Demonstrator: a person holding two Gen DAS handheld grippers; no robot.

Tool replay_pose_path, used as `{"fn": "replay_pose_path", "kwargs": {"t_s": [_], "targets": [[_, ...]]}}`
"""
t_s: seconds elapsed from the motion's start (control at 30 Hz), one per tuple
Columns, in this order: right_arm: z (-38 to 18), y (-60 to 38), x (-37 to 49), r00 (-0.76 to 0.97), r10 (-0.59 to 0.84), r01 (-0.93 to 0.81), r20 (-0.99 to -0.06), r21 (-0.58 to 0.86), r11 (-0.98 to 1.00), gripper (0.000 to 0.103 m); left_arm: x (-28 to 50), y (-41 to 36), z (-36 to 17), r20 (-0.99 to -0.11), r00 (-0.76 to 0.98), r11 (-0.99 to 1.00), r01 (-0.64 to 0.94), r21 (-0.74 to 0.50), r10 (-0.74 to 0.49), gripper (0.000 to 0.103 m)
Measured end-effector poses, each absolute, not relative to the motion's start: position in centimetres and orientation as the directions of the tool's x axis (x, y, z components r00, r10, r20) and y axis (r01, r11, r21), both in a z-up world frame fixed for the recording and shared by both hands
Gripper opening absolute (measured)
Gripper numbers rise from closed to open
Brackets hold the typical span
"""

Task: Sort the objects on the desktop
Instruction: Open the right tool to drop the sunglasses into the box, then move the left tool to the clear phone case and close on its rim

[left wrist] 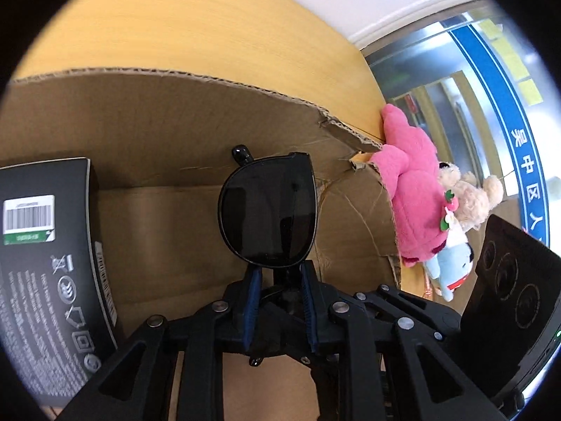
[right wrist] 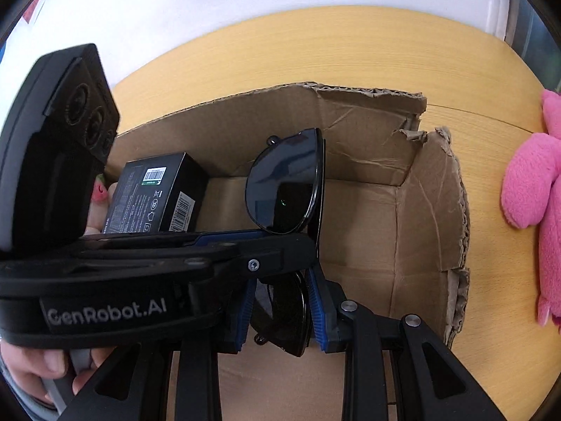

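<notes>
Black sunglasses (left wrist: 268, 210) are held upright over an open cardboard box (left wrist: 168, 122). My left gripper (left wrist: 278, 273) is shut on the sunglasses at the bridge. In the right wrist view my right gripper (right wrist: 280, 301) is shut on the lower lens of the same sunglasses (right wrist: 285, 182), with the left gripper's body (right wrist: 147, 256) crossing in from the left. A black product box (right wrist: 157, 193) with barcode labels lies inside the cardboard box (right wrist: 431, 210) at the left; it also shows in the left wrist view (left wrist: 45, 263).
A pink plush toy (left wrist: 410, 189) with a small beige bear (left wrist: 470, 193) lies on the wooden table (left wrist: 196, 21) right of the box; the pink plush shows in the right wrist view (right wrist: 536, 189). The right gripper's camera body (left wrist: 508, 298) is at the right. A white wall stands behind the table.
</notes>
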State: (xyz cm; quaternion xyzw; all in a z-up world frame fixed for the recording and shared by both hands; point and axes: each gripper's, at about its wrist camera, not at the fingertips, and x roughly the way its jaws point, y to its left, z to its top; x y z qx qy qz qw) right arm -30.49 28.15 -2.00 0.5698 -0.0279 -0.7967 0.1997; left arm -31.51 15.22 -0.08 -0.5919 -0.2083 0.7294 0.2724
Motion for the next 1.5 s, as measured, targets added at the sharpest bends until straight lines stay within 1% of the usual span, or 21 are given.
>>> {"fn": "replay_pose_path", "kwargs": {"t_s": [0.03, 0.1, 0.13, 0.17, 0.23, 0.27, 0.3, 0.33, 0.4, 0.5, 0.57, 0.63, 0.73, 0.8, 0.83, 0.97, 1.13, 1.27, 1.4, 1.47, 1.5], "targets": [[-2.0, 28.2, -30.4, -0.272, -0.350, 0.284, -0.896, 0.273, -0.919, 0.028, -31.3, 15.2, 0.2, -0.754, -0.155, -0.770, -0.157, -0.619, 0.638, 0.027], [-1.9, 28.2, -30.1, -0.276, -0.349, 0.283, -0.896, 0.272, -0.920, 0.029, -30.6, 14.8, 1.5, -0.760, -0.179, -0.780, -0.179, -0.599, 0.625, 0.028], [-1.8, 28.1, -29.8, -0.280, -0.353, 0.287, -0.893, 0.273, -0.918, 0.031, -30.4, 14.6, 2.1, -0.761, -0.193, -0.784, -0.186, -0.592, 0.620, 0.028], [-1.6, 28.1, -29.5, -0.284, -0.359, 0.290, -0.889, 0.278, -0.916, 0.034, -29.9, 14.2, 2.9, -0.761, -0.211, -0.789, -0.193, -0.583, 0.613, 0.031], [-0.9, 28.0, -28.5, -0.297, -0.363, 0.294, -0.883, 0.277, -0.915, 0.051, -28.4, 13.0, 5.1, -0.763, -0.269, -0.809, -0.217, -0.546, 0.587, 0.036], [-0.4, 27.9, -27.8, -0.310, -0.357, 0.304, -0.881, 0.264, -0.915, 0.055, -27.5, 12.4, 6.1, -0.763, -0.299, -0.819, -0.228, -0.526, 0.573, 0.040], [0.2, 27.7, -27.0, -0.330, -0.342, 0.316, -0.880, 0.239, -0.918, 0.061, -26.2, 11.6, 7.5, -0.759, -0.338, -0.831, -0.241, -0.501, 0.556, 0.043], [0.9, 27.6, -26.1, -0.355, -0.322, 0.326, -0.878, 0.206, -0.923, 0.071, -25.2, 10.9, 8.5, -0.754, -0.365, -0.838, -0.250, -0.486, 0.546, 0.048], [2.6, 27.6, -23.6, -0.411, -0.300, 0.338, -0.861, 0.162, -0.927, 0.079, -22.1, 9.2, 10.8, -0.736, -0.442, -0.859, -0.275, -0.433, 0.512, 0.052], [5.2, 28.8, -20.8, -0.466, -0.317, 0.339, -0.826, 0.164, -0.926, 0.081, -17.9, 7.3, 13.1, -0.718, -0.520, -0.886, -0.284, -0.366, 0.463, 0.057], [7.0, 28.7, -17.3, -0.512, -0.329, 0.344, -0.793, 0.162, -0.925, 0.088, -14.3, 6.0, 14.5, -0.703, -0.576, -0.909, -0.284, -0.306, 0.417, 0.063], [8.3, 28.4, -14.3, -0.553, -0.323, 0.348, -0.768, 0.139, -0.927, 0.098, -11.1, 5.2, 15.3, -0.688, -0.618, -0.924, -0.280, -0.260, 0.381, 0.066], [9.7, 29.0, -9.9, -0.603, -0.319, 0.358, -0.731, 0.109, -0.927, 0.101, -6.3, 3.8, 15.8, -0.670, -0.675, -0.950, -0.254, -0.184, 0.310, 0.067], [10.0, 28.3, -7.4, -0.620, -0.315, 0.368, -0.718, 0.088, -0.926, 0.102, -3.7, 3.0, 15.3, -0.676, -0.688, -0.963, -0.224, -0.149, 0.264, 0.070], [9.9, 28.1, -6.2, -0.628, -0.311, 0.369, -0.713, 0.079, -0.926, 0.102, -2.3, 2.5, 14.8, -0.680, -0.688, -0.966, -0.216, -0.140, 0.252, 0.071], [8.1, 27.4, -0.7, -0.633, -0.331, 0.401, -0.700, 0.069, -0.913, 0.102, 1.9, 0.7, 12.3, -0.701, -0.675, -0.972, -0.198, -0.127, 0.229, 0.072], [2.5, 24.9, 3.8, -0.532, -0.350, 0.470, -0.771, 0.076, -0.880, 0.102, 5.0, -0.3, 8.6, -0.739, -0.631, -0.970, -0.195, -0.144, 0.237, 0.072], [-0.4, 23.6, 5.9, -0.496, -0.342, 0.479, -0.798, 0.077, -0.874, 0.102, 6.4, 0.2, 6.0, -0.764, -0.594, -0.965, -0.211, -0.154, 0.252, 0.072], [-2.4, 23.1, 6.6, -0.488, -0.301, 0.475, -0.819, 0.040, -0.879, 0.100, 6.8, 1.2, 4.1, -0.781, -0.565, -0.958, -0.241, -0.153, 0.267, 0.072], [-3.2, 23.0, 6.8, -0.498, -0.248, 0.466, -0.831, -0.016, -0.885, 0.099, 6.8, 1.7, 3.2, -0.793, -0.548, -0.956, -0.253, -0.146, 0.266, 0.072], [-3.7, 23.1, 6.8, -0.507, -0.208, 0.455, -0.836, -0.055, -0.889, 0.093, 6.7, 2.0, 2.8, -0.801, -0.538, -0.956, -0.255, -0.142, 0.262, 0.072]]}}
